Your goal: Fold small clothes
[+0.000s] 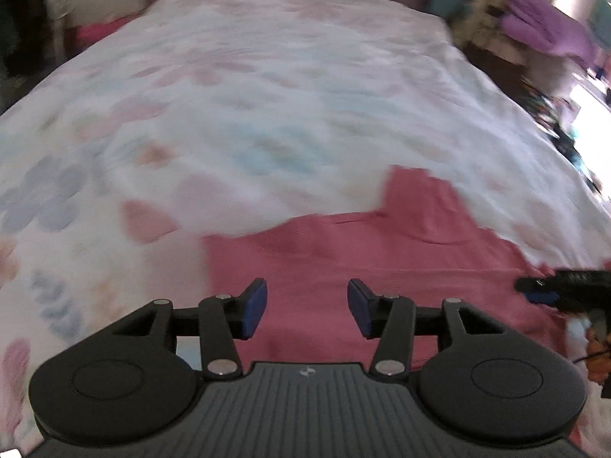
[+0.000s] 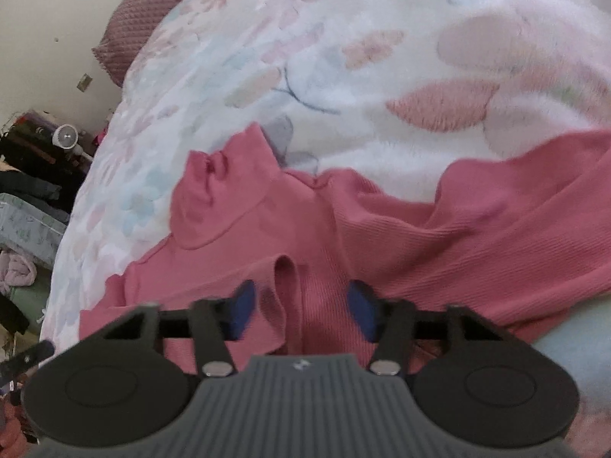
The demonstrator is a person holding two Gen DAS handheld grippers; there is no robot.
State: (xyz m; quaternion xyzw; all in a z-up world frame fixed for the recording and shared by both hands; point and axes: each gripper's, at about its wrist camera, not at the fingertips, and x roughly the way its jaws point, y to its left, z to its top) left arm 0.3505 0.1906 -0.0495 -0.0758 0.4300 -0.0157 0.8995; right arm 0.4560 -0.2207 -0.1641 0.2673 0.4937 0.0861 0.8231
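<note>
Across both views spreads one bed point(image 1: 267, 95), covered by one white quilt point(image 2: 343, 38) printed with pale pink and blue leaves. One dusky-pink pillow point(image 2: 152, 11) lies at its far left corner in the right wrist view. One pink ribbed top point(image 2: 439, 236) lies on the near part of the quilt, its high collar point(image 2: 217, 202) pointing far-left and one sleeve point(image 2: 534, 175) running off right; its near hem is hidden under the gripper bodies. A second sleeve cannot be made out.

Two grippers show. The left gripper point(image 1: 306, 307) hangs over the top point(image 1: 362, 252) with its jaws partly apart and nothing between the blue pads point(image 1: 254, 307). The right gripper point(image 2: 301, 305) has its jaws partly apart too, with a raised fold of the top point(image 2: 290, 297) standing between them; whether the pads point(image 2: 359, 309) press on it I cannot tell. Its tip point(image 1: 553, 286) pokes in at the right edge of the left view.

One small white fan point(image 2: 65, 138) stands far left among dark clutter. The left view is smeared by blur, so the heaps at its far right stay unclear. No writing can be read; only a small emblem marks each gripper body.
</note>
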